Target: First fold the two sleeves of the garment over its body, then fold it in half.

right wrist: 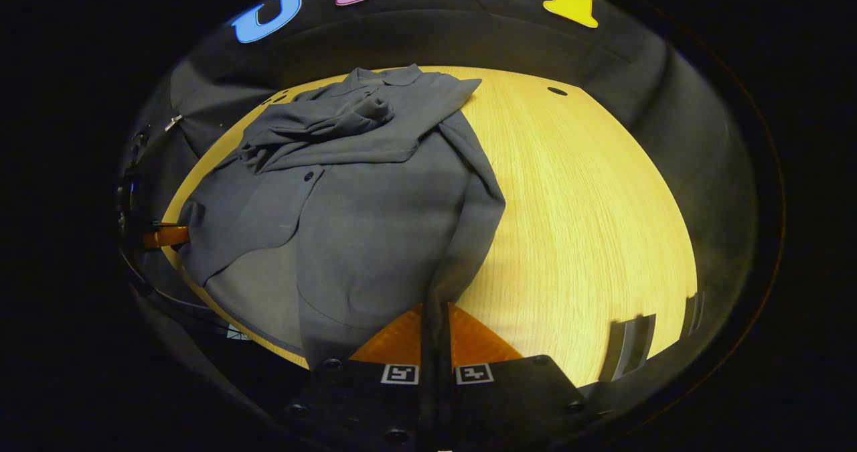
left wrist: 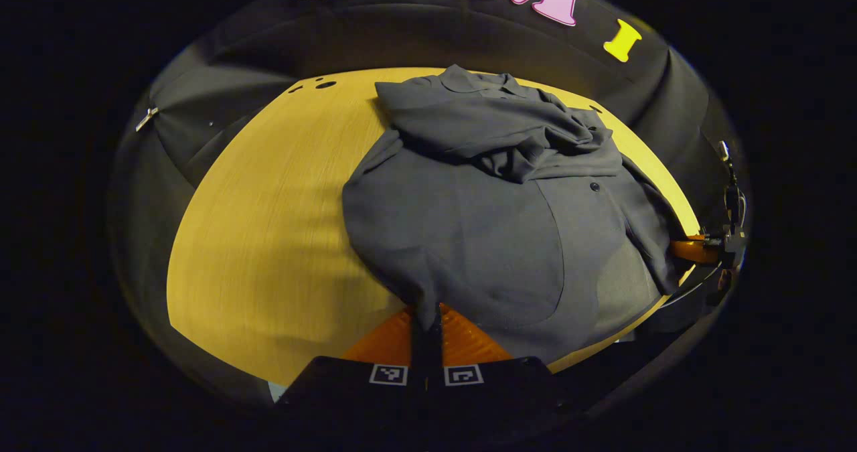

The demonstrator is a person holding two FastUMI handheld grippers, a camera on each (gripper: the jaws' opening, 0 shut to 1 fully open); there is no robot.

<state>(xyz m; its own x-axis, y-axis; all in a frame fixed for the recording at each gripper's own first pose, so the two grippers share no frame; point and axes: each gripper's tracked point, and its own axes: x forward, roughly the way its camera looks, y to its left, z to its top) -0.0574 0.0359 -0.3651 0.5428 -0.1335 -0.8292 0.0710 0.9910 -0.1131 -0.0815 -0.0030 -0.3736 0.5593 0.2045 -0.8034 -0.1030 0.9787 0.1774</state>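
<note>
Garment hem gripped at both near corners.
My left fingers (left wrist: 426,318) and right fingers (right wrist: 435,315) pinch the garment (left wrist: 482,224) closed, near the tabletop (left wrist: 268,238) edge.

Recording booth: black cloth wall (left wrist: 221,97) draped behind a pale wooden table (left wrist: 268,238), lower centre, lit overhead.
</note>
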